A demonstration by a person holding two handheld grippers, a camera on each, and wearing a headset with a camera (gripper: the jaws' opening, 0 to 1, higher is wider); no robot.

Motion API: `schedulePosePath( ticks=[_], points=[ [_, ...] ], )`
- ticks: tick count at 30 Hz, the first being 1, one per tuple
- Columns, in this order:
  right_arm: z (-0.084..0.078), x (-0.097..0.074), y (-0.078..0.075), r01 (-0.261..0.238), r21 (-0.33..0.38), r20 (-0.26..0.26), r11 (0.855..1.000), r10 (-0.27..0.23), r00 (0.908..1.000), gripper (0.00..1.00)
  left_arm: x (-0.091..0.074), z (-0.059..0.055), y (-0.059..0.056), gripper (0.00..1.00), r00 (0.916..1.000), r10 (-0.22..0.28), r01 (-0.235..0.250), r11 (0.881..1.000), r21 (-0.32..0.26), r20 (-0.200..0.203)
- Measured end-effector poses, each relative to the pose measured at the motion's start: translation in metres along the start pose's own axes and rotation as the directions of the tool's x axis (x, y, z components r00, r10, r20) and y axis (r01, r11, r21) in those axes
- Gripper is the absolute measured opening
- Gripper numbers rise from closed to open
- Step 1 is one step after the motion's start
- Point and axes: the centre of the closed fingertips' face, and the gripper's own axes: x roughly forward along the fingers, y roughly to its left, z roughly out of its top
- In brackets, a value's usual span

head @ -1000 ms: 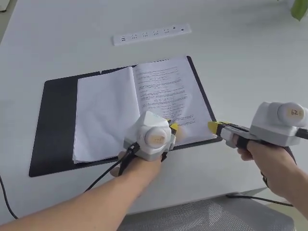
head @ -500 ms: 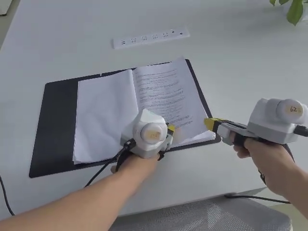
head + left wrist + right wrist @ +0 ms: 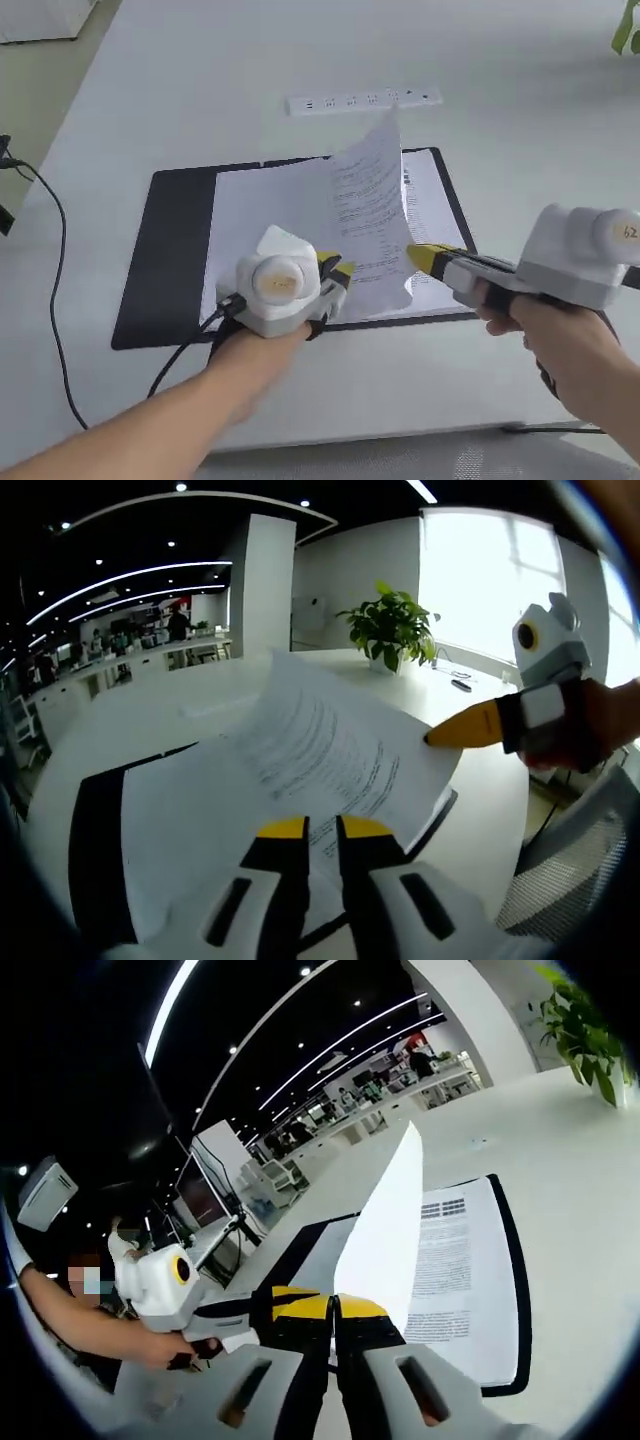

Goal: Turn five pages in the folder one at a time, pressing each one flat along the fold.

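Page point(image 3: 370, 210) upright mid-turn, lower edge pinched between closed jaws of right gripper point(image 3: 422, 256). Left gripper point(image 3: 335, 268) just left of it, jaws near shut, seemingly empty. Sweep leftward over folder point(image 3: 170, 260), release, then press along fold point(image 3: 327, 185) ahead of both.

Both forearms reach forward, the left tool point(image 3: 335, 268) and right tool point(image 3: 421, 256) angled tip toward tip, jaws closed.
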Motion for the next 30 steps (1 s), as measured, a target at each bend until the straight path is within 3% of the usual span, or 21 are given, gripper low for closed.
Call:
schedulePosePath(
  ticks=[7, 14, 16, 24, 30],
  points=[
    [-0.008, 0.031, 0.040, -0.070, -0.027, -0.035, 0.997, 0.069, 0.9970, 0.00, -0.050, 0.009, 0.036, 0.08, 0.9973, 0.049, -0.048, 0.999, -0.020, 0.054],
    [-0.021, 0.059, 0.068, -0.112, -0.041, -0.079, 0.993, 0.108, 0.9910, 0.00, -0.089, 0.004, 0.068, 0.07, 0.9913, 0.109, -0.106, 0.993, -0.043, 0.073],
    [-0.023, 0.067, 0.070, -0.118, -0.039, -0.093, 0.992, 0.114, 0.9891, 0.00, -0.098, 0.002, 0.075, 0.07, 0.9895, 0.122, -0.119, 0.992, -0.045, 0.077],
    [-0.042, 0.098, 0.086, -0.122, -0.056, -0.156, 0.991, 0.112, 0.9814, 0.00, -0.123, -0.011, 0.097, 0.08, 0.9823, 0.171, -0.166, 0.984, -0.068, 0.076],
    [-0.058, 0.124, 0.094, -0.119, -0.043, -0.196, 0.992, 0.108, 0.9746, 0.00, -0.131, -0.022, 0.112, 0.08, 0.9788, 0.195, -0.190, 0.978, -0.082, 0.063]
  ],
)
